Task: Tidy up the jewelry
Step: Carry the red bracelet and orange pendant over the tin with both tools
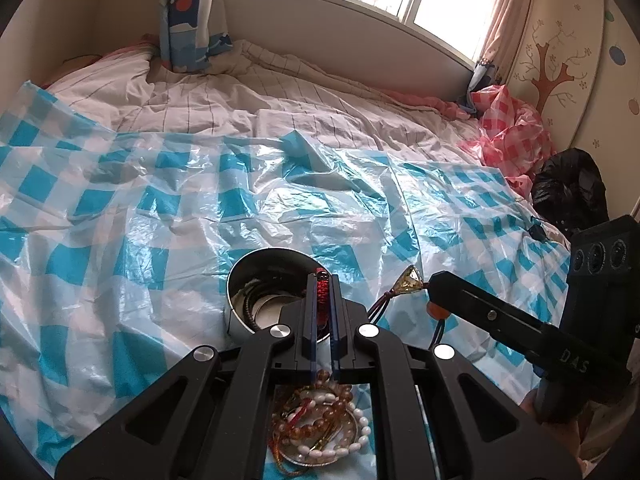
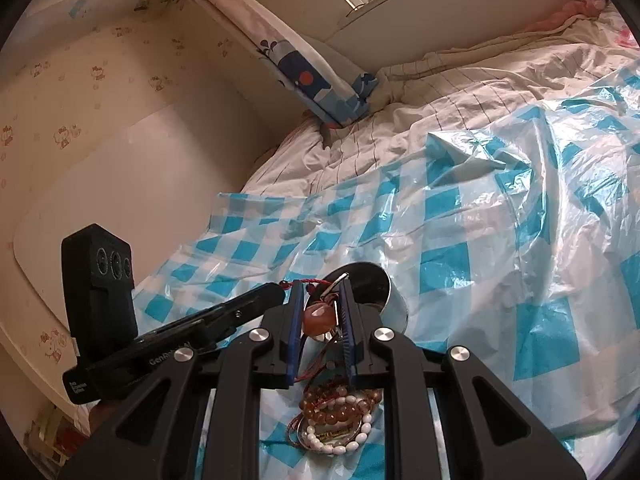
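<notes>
My left gripper (image 1: pixel 322 280) is shut on a red braided cord bracelet (image 1: pixel 321 294) and holds it over the rim of a round metal tin (image 1: pixel 240 280) with dark cords and a ring inside. My right gripper (image 2: pixel 320 286) is shut on a cord with an orange stone pendant (image 2: pixel 316 316); its yellow faceted charm (image 1: pixel 410 280) shows in the left wrist view, right of the tin. The tin (image 2: pixel 394 304) lies just beyond the right fingers. A small dish piled with amber and white bead bracelets (image 1: pixel 320 420) sits beneath both grippers (image 2: pixel 336 420).
A blue-and-white checked plastic sheet (image 1: pixel 160 208) covers the bed. A crumpled red checked sheet (image 1: pixel 508 120) and a black bag (image 1: pixel 568 188) lie at the right edge. A patterned pillow (image 1: pixel 188 20) leans against the back wall.
</notes>
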